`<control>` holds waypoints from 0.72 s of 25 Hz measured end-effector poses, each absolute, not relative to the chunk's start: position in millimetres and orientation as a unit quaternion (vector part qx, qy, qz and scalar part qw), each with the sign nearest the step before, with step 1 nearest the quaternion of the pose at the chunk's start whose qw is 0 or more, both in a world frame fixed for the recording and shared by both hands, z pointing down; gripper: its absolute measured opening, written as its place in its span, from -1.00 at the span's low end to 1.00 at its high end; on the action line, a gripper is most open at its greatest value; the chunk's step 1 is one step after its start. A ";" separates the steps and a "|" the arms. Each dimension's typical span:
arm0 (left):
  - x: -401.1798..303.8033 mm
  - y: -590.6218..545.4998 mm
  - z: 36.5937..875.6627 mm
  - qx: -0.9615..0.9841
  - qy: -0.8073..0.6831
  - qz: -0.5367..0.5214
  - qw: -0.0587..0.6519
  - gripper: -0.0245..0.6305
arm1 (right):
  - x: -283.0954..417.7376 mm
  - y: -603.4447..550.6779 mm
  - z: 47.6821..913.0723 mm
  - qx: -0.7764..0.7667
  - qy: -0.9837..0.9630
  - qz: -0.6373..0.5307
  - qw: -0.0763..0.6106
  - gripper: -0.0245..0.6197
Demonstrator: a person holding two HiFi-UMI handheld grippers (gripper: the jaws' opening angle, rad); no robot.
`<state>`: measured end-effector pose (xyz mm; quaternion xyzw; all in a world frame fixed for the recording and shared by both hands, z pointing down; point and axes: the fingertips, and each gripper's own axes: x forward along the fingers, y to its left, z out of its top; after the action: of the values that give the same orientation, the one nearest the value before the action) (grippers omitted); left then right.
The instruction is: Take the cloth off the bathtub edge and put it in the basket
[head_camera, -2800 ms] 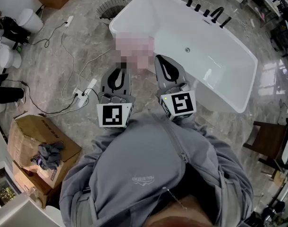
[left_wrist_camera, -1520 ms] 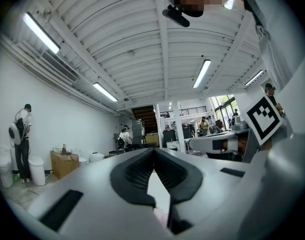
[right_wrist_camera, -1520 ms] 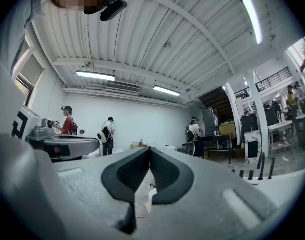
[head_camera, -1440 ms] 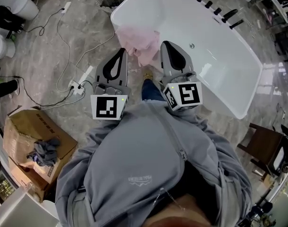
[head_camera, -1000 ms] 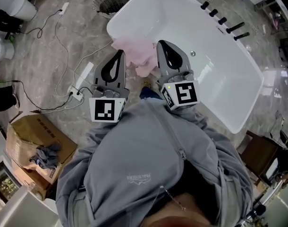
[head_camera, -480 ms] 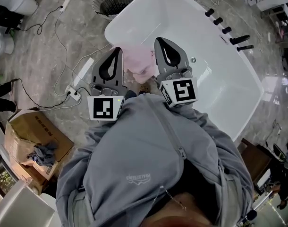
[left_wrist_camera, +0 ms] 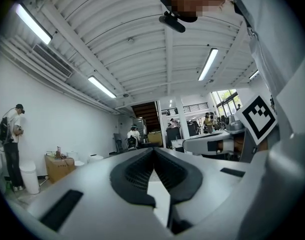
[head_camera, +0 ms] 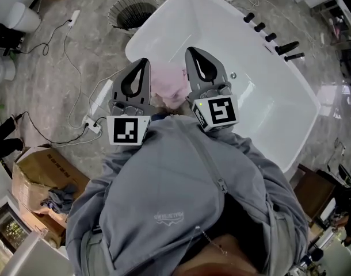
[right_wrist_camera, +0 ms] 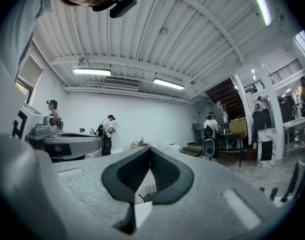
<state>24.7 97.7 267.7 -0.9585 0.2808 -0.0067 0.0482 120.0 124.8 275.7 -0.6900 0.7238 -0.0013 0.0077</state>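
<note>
A pink cloth (head_camera: 167, 85) lies bunched over the near rim of the white bathtub (head_camera: 262, 96). My left gripper (head_camera: 143, 61) points forward just left of the cloth, shut and empty. On the cloth's right, my right gripper (head_camera: 191, 50) reaches over the tub rim, also shut with nothing held. A round wire basket (head_camera: 131, 13) stands on the floor beyond the tub's left end. In the left gripper view the left gripper (left_wrist_camera: 153, 149) shows its jaws closed together. The right gripper (right_wrist_camera: 150, 149) in its own view is equally closed, with the basket (right_wrist_camera: 147, 191) glimpsed below.
A power strip with cables (head_camera: 98, 103) lies on the marble floor left of the tub. A cardboard box (head_camera: 31, 183) holding a grey rag stands at the lower left. Black taps (head_camera: 273, 38) line the tub's far rim. A dark chair (head_camera: 313, 191) is at the right.
Both grippers have advanced toward the tub and now flank the pink cloth, the right one over the rim. Their jaws stayed closed and the cloth has not moved.
</note>
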 end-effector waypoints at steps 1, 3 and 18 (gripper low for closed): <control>26.6 95.2 266.5 -0.960 0.276 -0.009 0.051 -0.91 | 120.8 122.6 273.4 -0.692 0.722 0.000 0.008 -0.91; 29.9 89.6 266.4 -0.962 0.268 -0.011 0.051 -0.91 | 121.0 117.7 271.6 -0.695 0.719 0.002 0.007 -0.91; 48.8 60.1 317.0 -0.974 0.217 -0.060 0.039 -0.91 | 125.5 94.1 331.3 -0.710 0.703 -0.032 -0.028 -0.91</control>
<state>48.8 60.1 317.0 -0.9736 0.2169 -0.0601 0.0391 125.5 94.1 331.3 -0.7102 0.7027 -0.0317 -0.0278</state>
